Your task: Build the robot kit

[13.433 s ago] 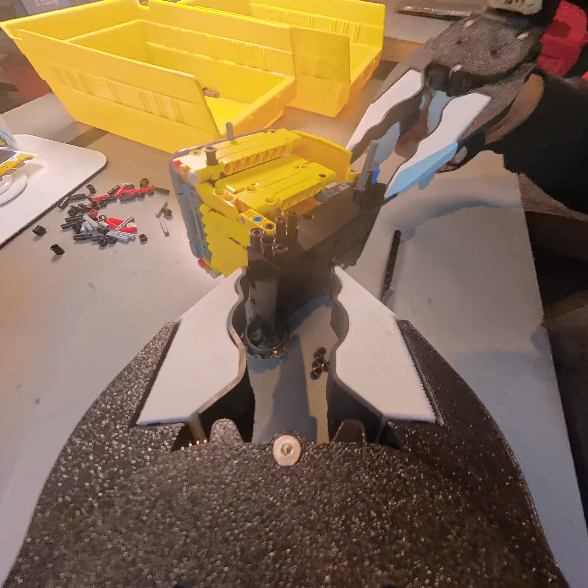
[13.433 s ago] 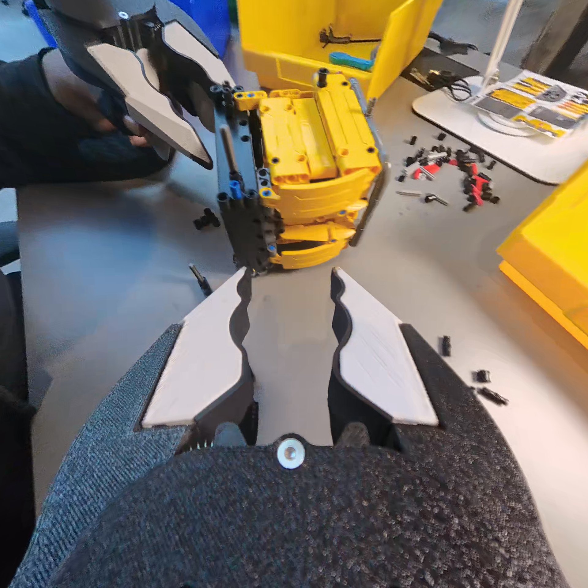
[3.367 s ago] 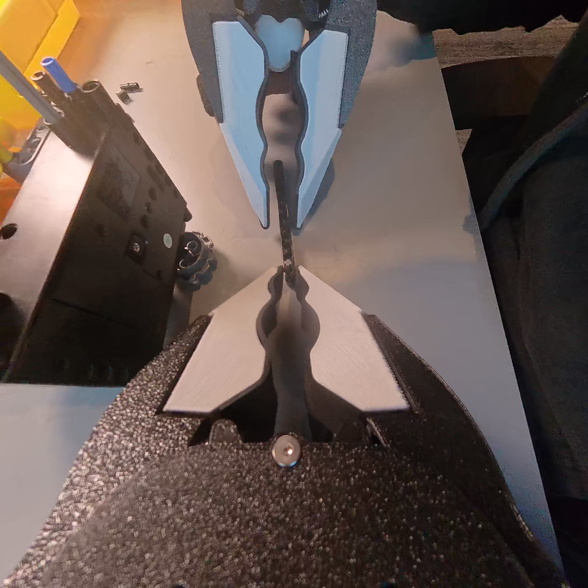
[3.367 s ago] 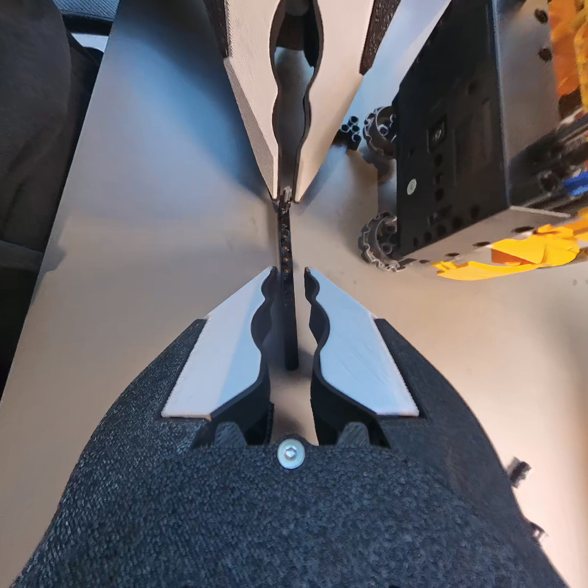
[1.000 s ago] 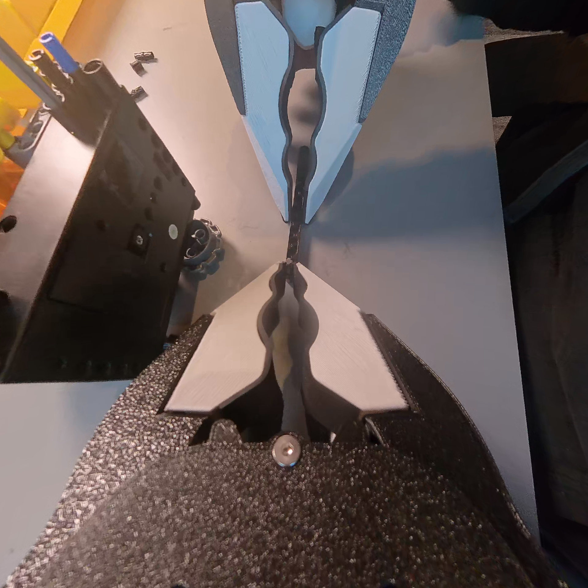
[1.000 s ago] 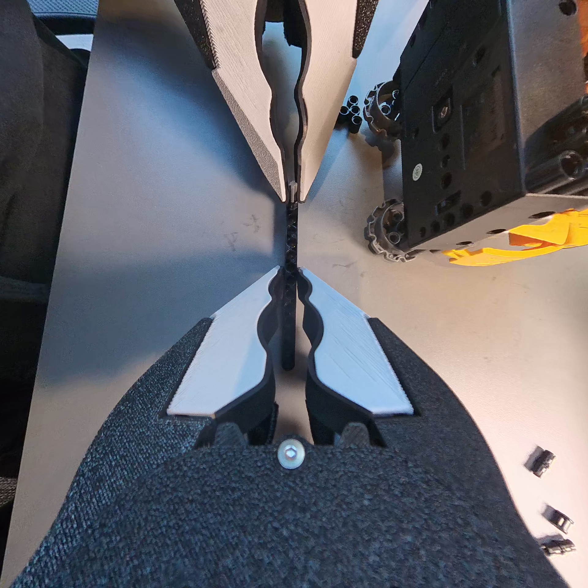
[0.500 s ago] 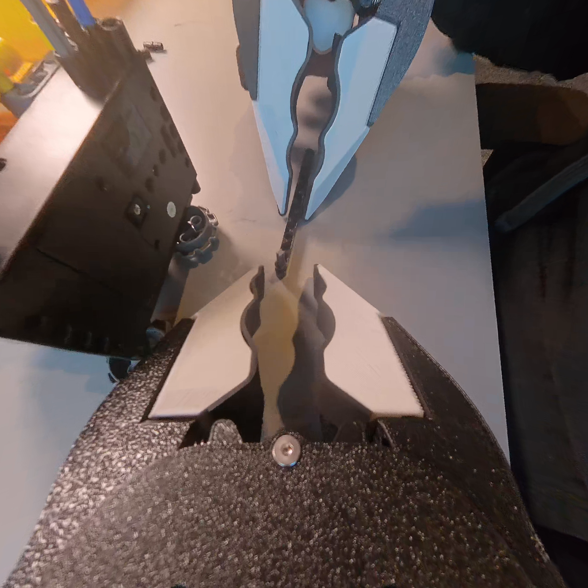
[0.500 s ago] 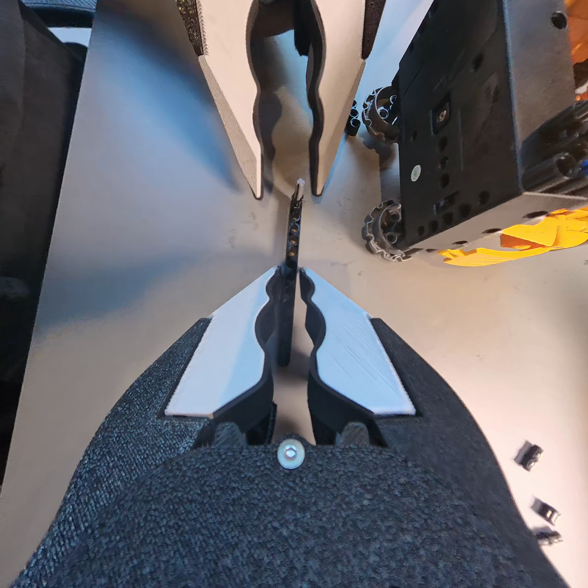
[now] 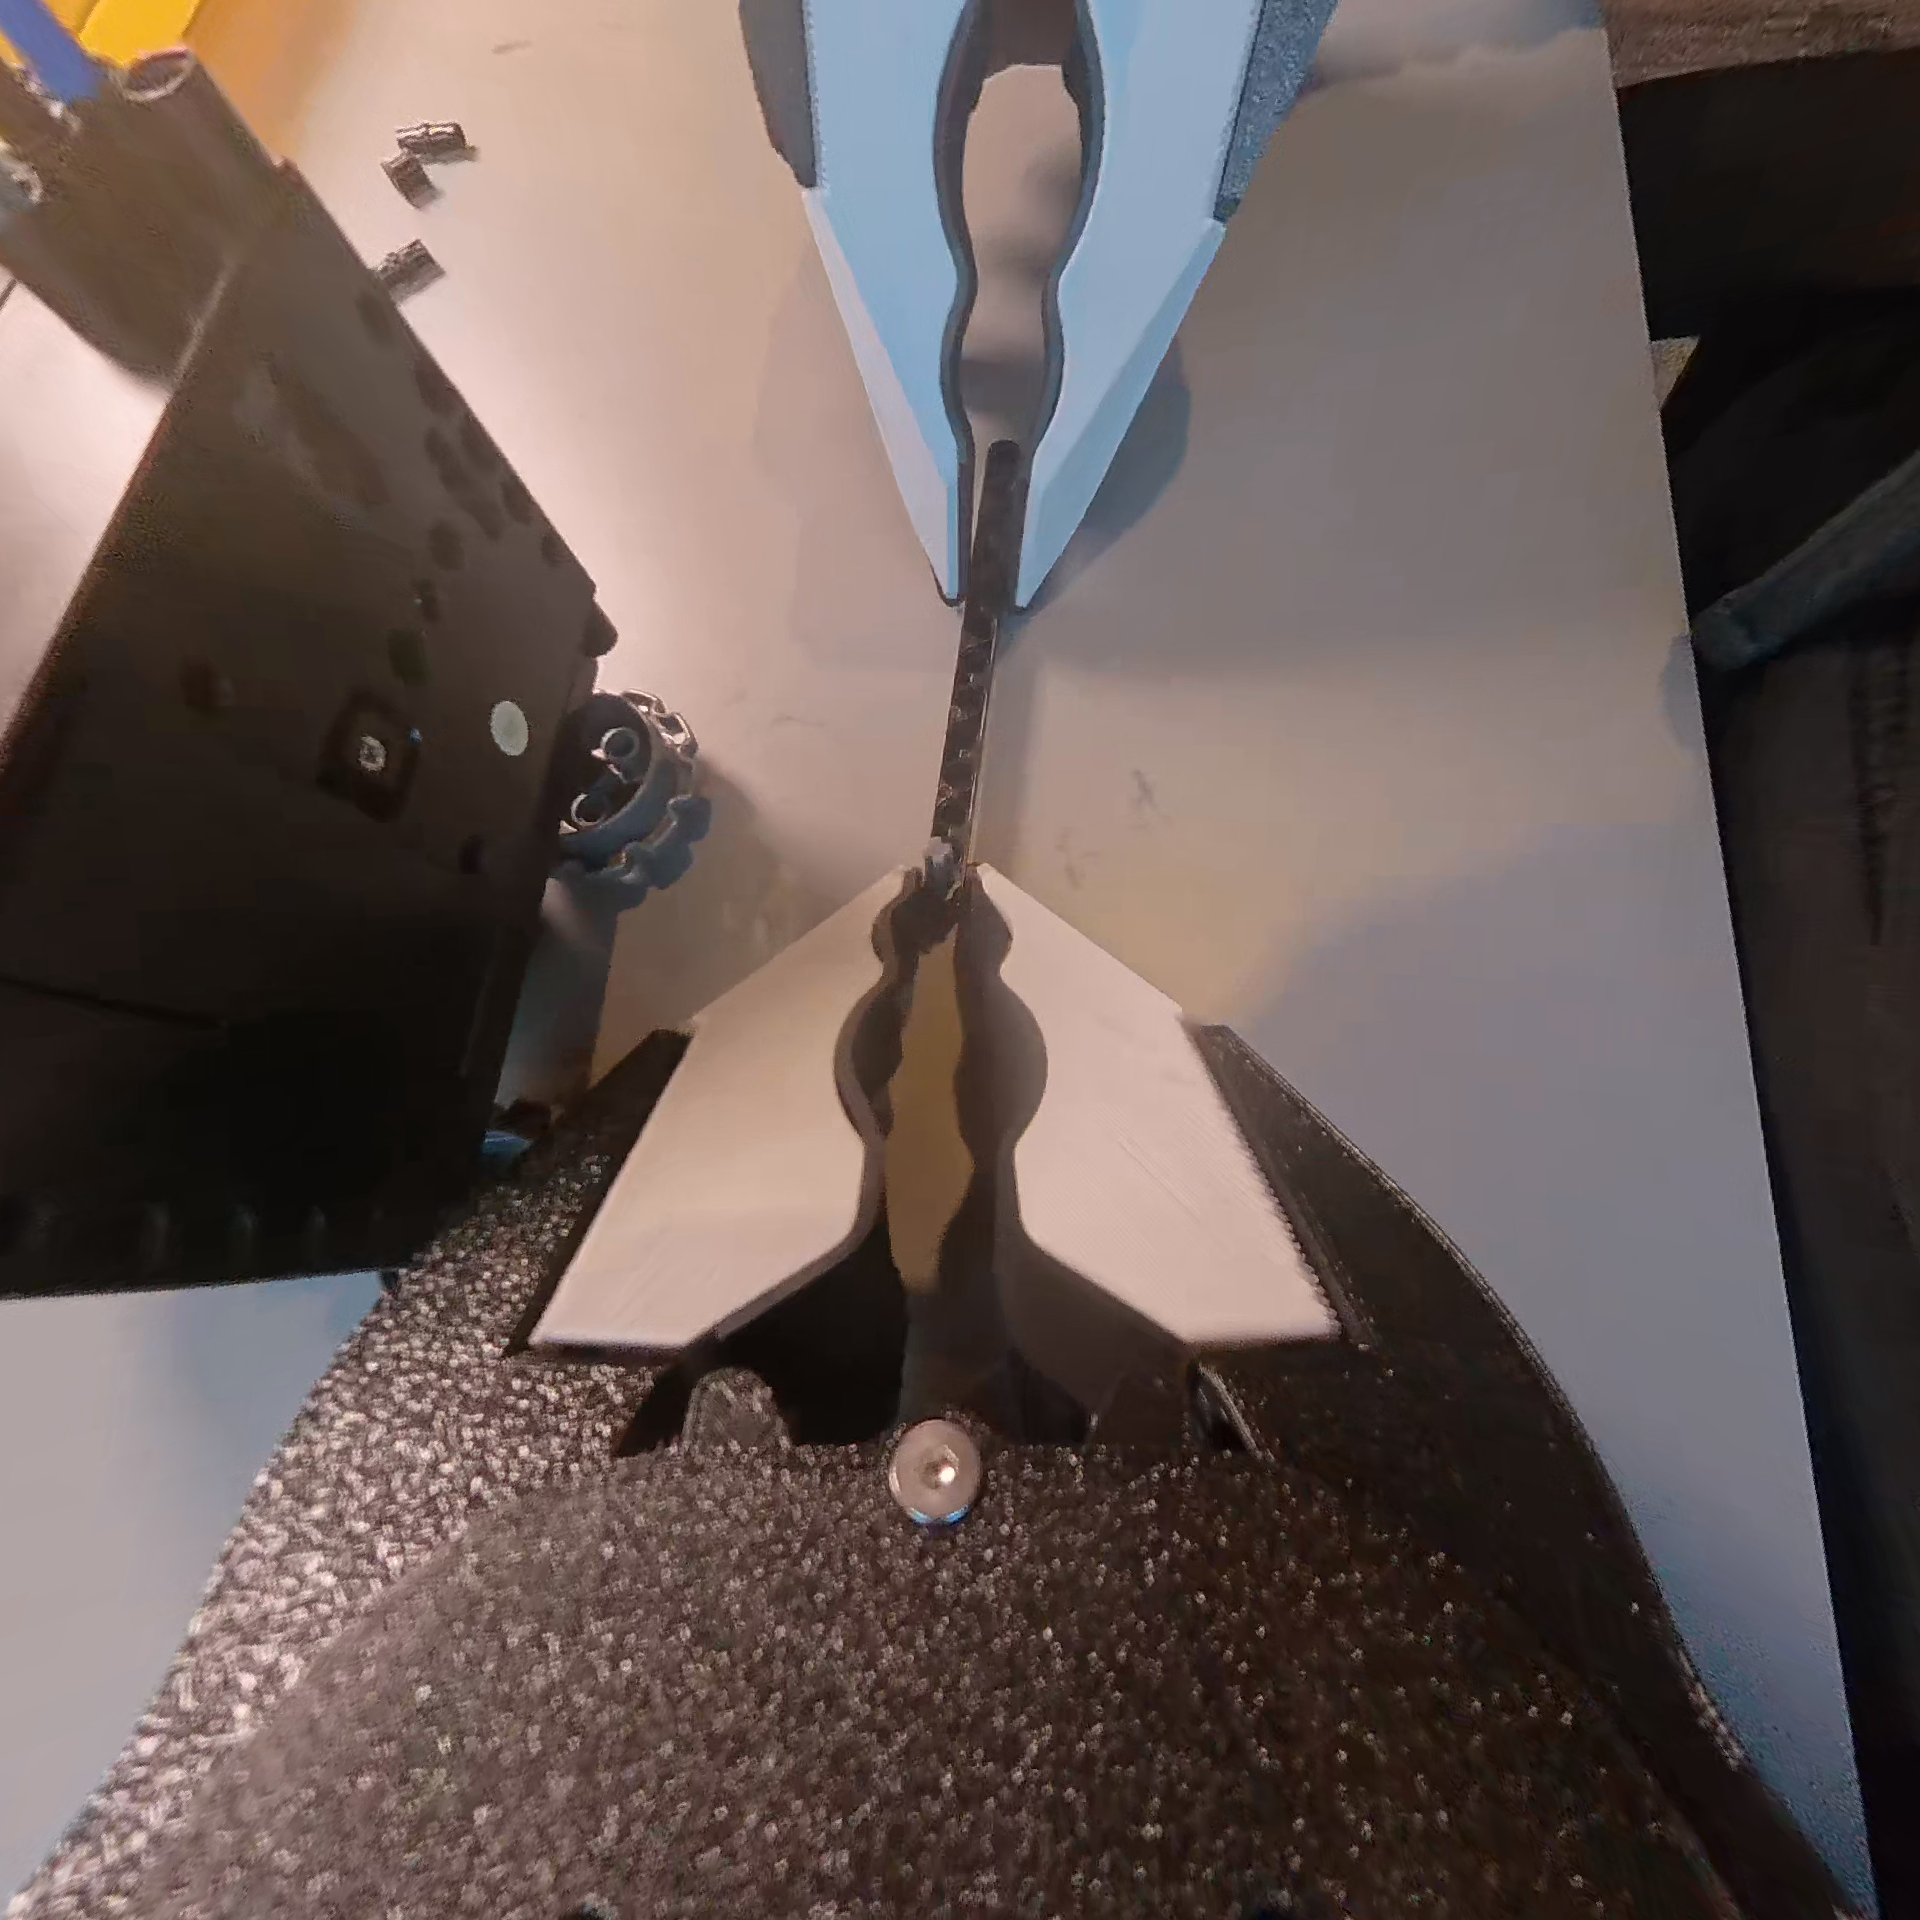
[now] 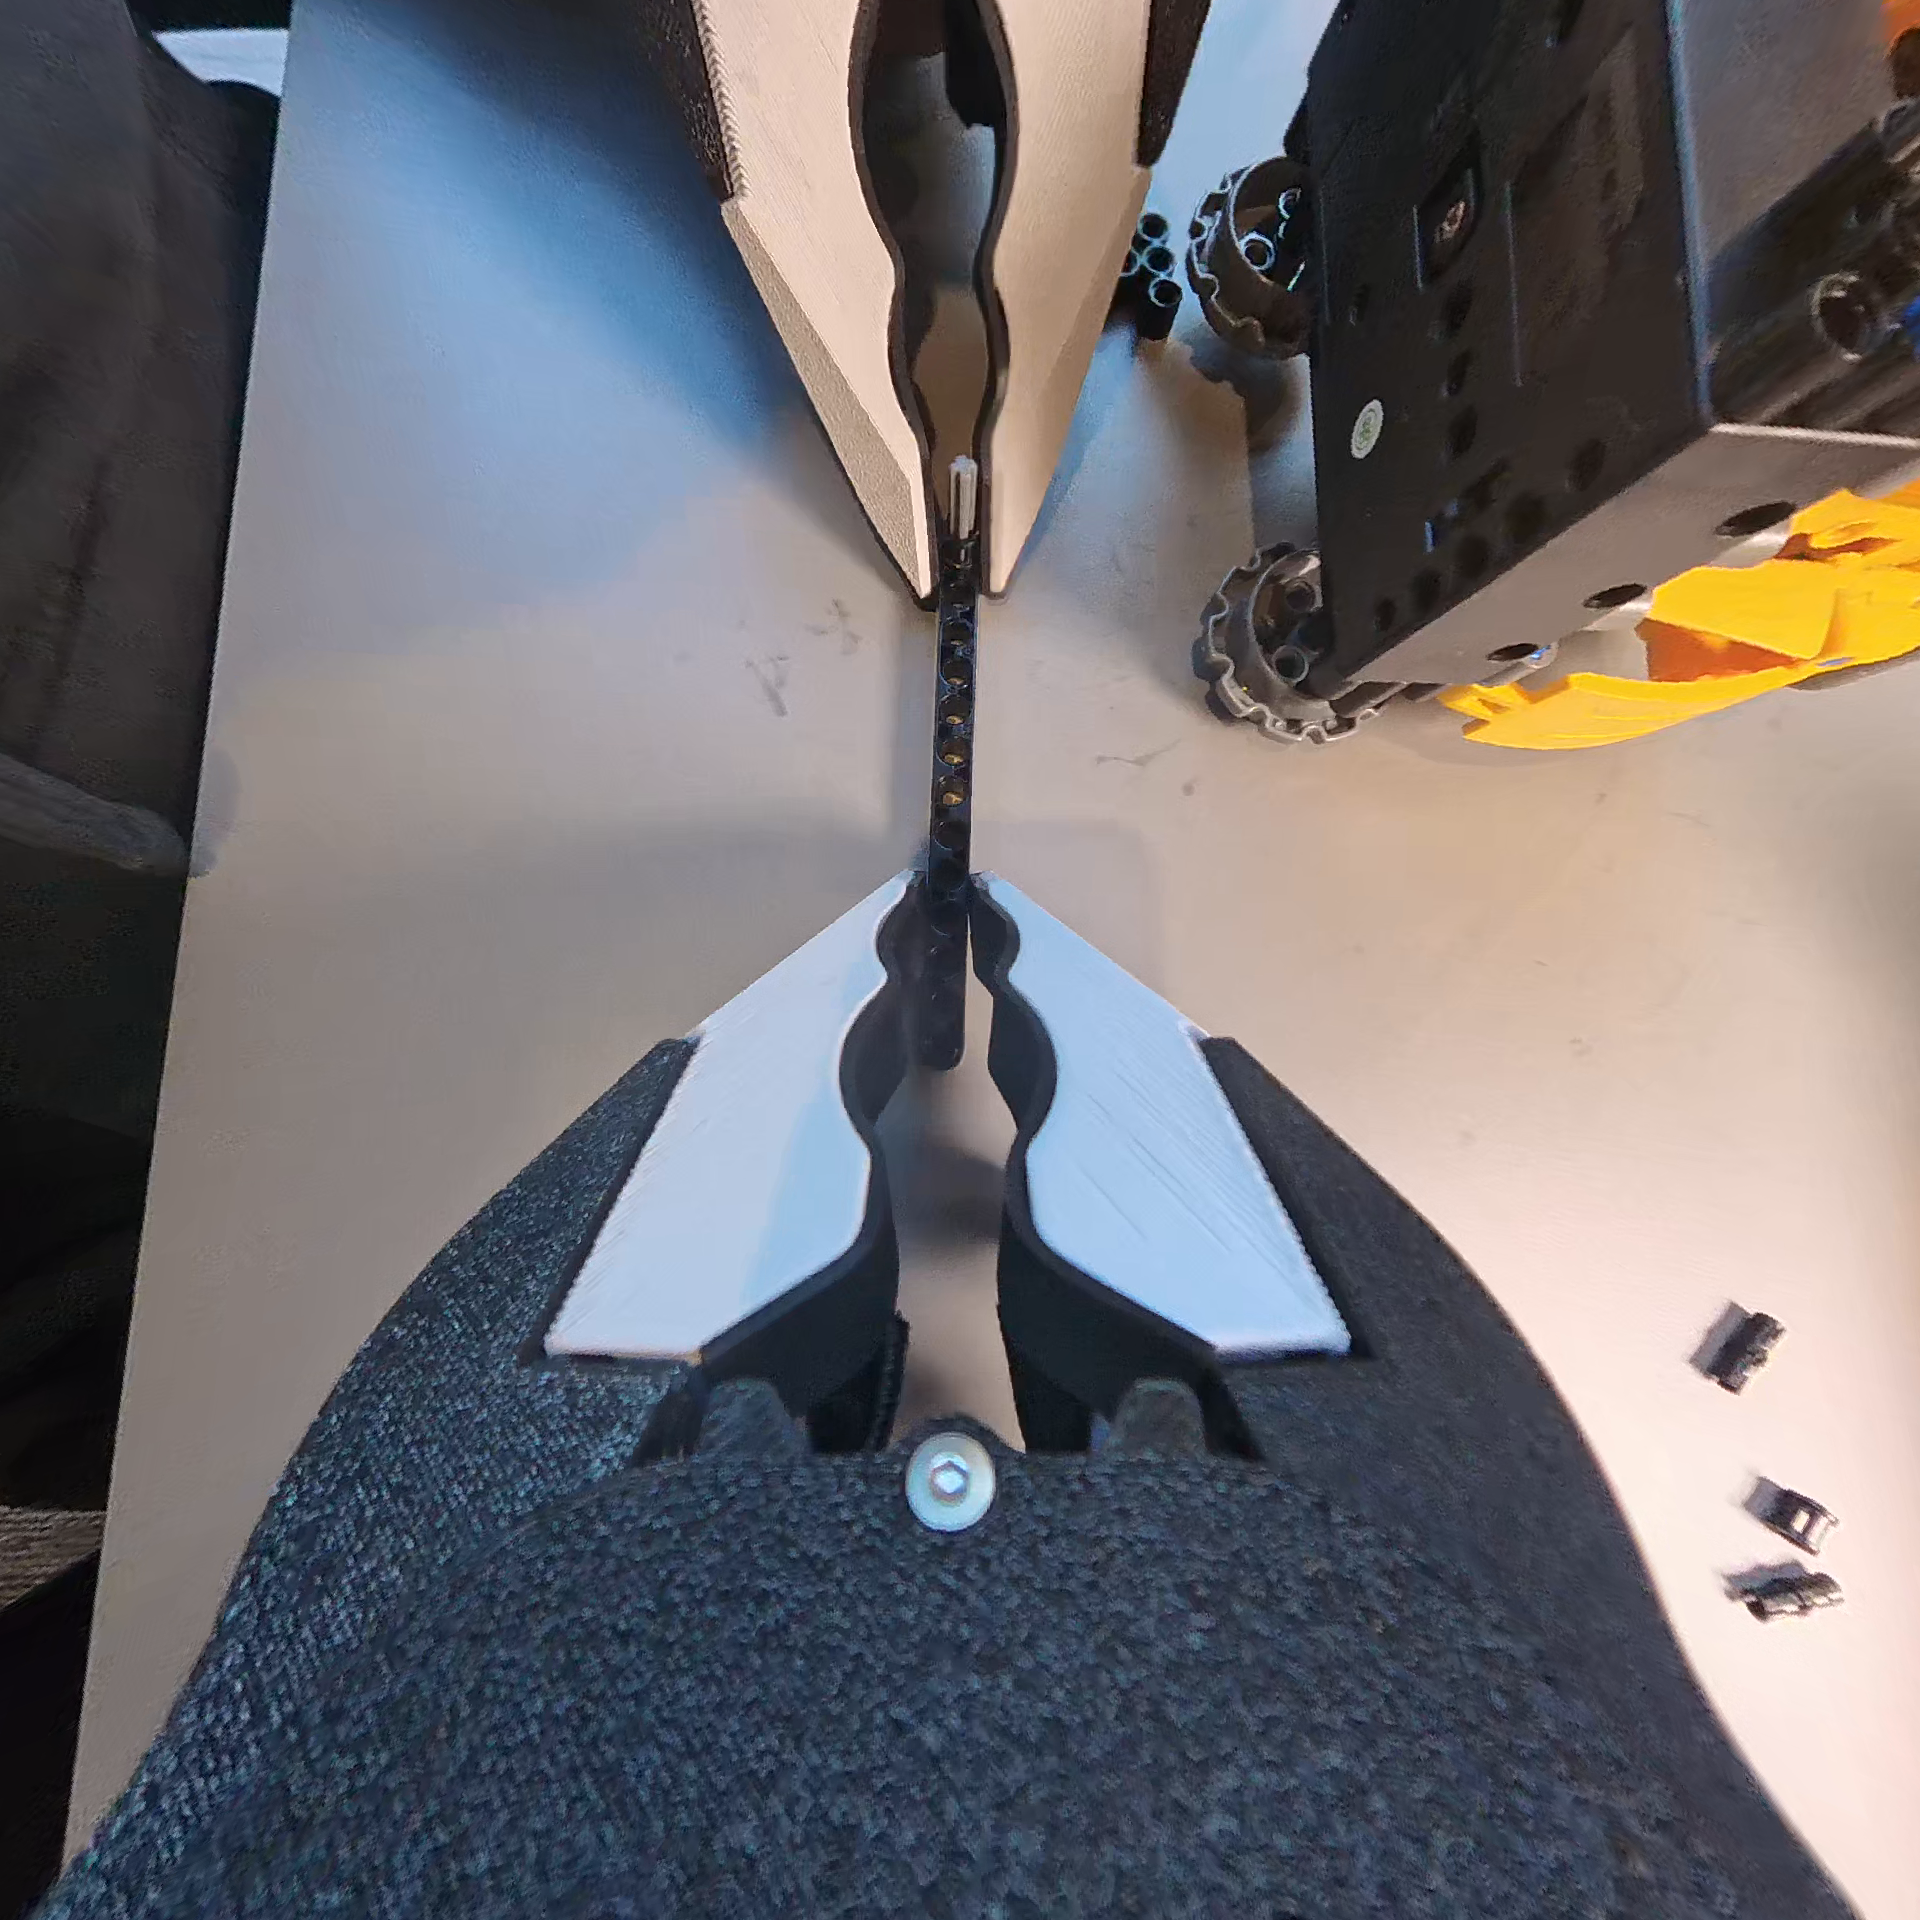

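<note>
A thin black beam with holes [image 9: 966, 727] is held level above the grey table [image 9: 1299, 520] between both grippers. My left gripper [image 9: 940, 881] is shut on its near end, where a small grey pin [image 9: 938, 854] sticks out. My right gripper [image 10: 948, 883] is shut on the beam's [image 10: 954, 727] other end. The right gripper also shows in the left wrist view [image 9: 982, 597], facing me. The left gripper also shows in the right wrist view [image 10: 956, 592], with the pale pin [image 10: 963, 488] between its fingers.
A black block model [image 9: 260, 831] with yellow panels [image 10: 1714, 644] lies close beside the grippers. Toothed wheels [image 10: 1268, 665] sit at its edge. Small black connectors [image 10: 1766, 1455] lie loose on the table. The table edge [image 10: 244, 623] and dark cloth run along the other side. The left gripper's tips are roughly 6 cm from the right gripper's.
Half a second ago my left gripper was open just short of the beam's end. It has since moved in and shut on that end. The right gripper has kept its hold.
</note>
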